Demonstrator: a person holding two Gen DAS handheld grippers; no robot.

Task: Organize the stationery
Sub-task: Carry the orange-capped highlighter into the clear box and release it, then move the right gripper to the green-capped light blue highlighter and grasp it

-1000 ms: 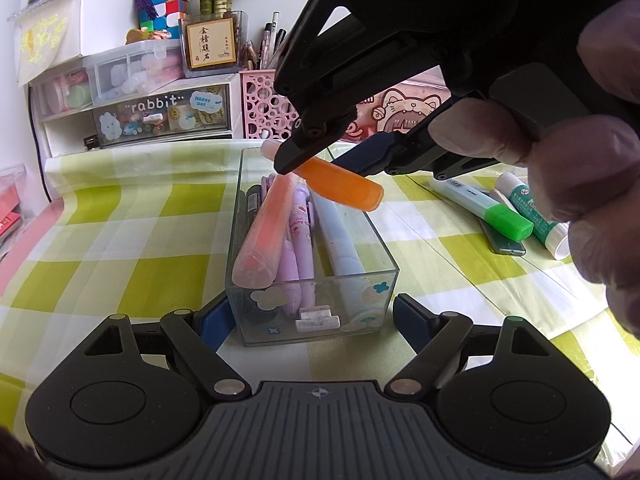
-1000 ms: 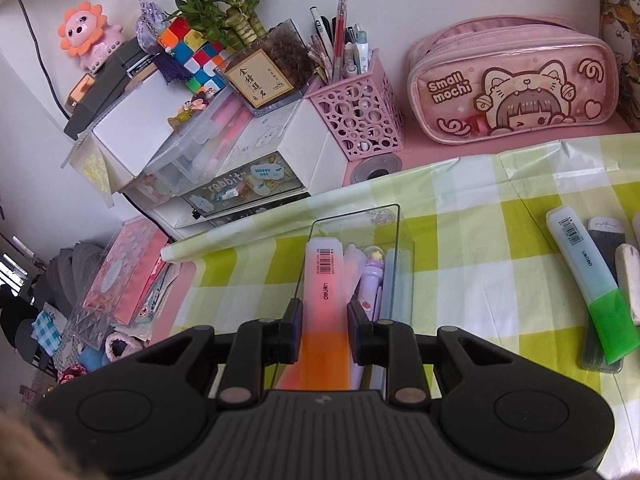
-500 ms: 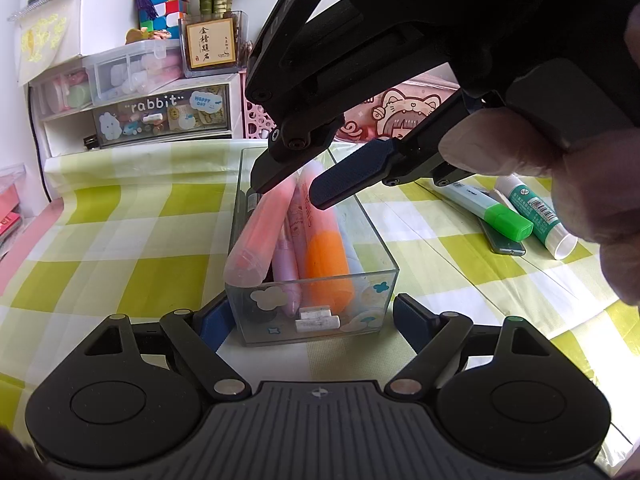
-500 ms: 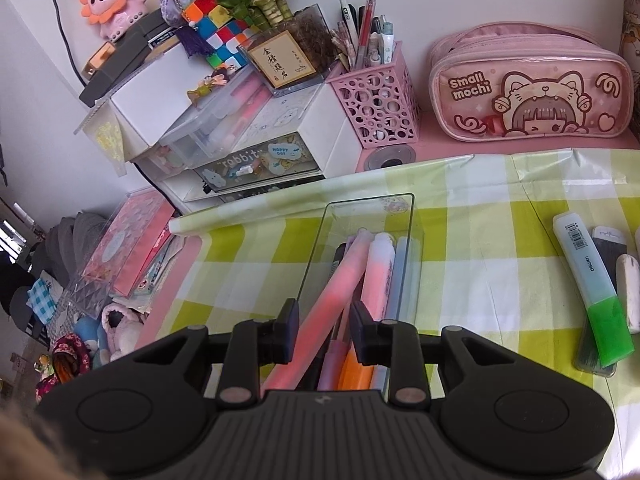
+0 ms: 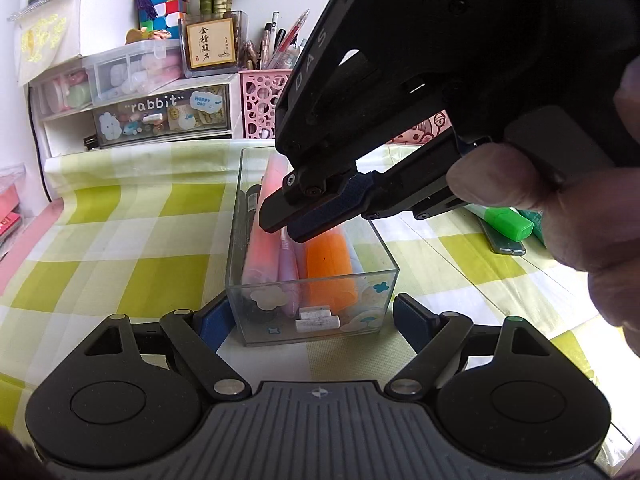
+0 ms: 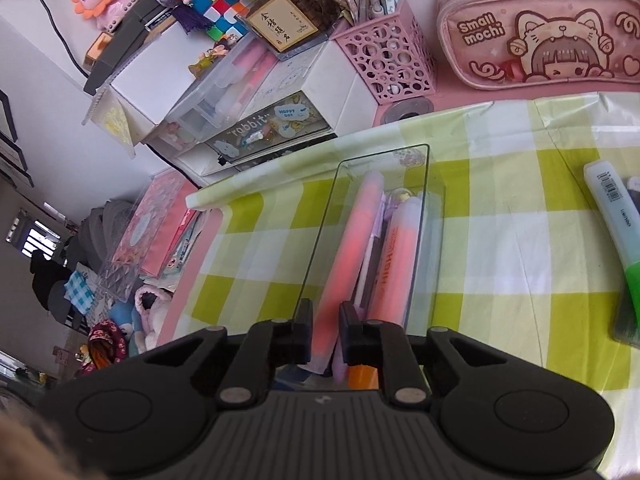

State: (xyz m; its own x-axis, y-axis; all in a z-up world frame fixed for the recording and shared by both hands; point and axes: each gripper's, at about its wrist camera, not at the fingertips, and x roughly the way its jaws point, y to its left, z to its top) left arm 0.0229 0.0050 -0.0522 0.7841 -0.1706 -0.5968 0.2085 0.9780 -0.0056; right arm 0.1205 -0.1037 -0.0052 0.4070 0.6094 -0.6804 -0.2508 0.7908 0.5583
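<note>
Step in hand: finishing a drop-off; orange highlighter with translucent body point(image 5: 330, 268) lying inside the clear rectangular plastic box point(image 5: 376, 276), beside a pink highlighter point(image 6: 352, 248) and lilac pens.
Right gripper point(image 5: 286, 228): hovering just above the box, jaws narrow and just closing, nothing between them.
Left gripper point(image 5: 306, 326): bracketing the near end of the box, jaws set wide on either side; firm contact impossible to tell.
Still loose: green-capped highlighter point(image 6: 612, 236) lying on the yellow-green checked counter point(image 6: 500, 248), right of the box.
Next move, by judgement: lifting the right gripper clear, swinging right, opening the jaws again, aligning across the green highlighter's body.
</note>
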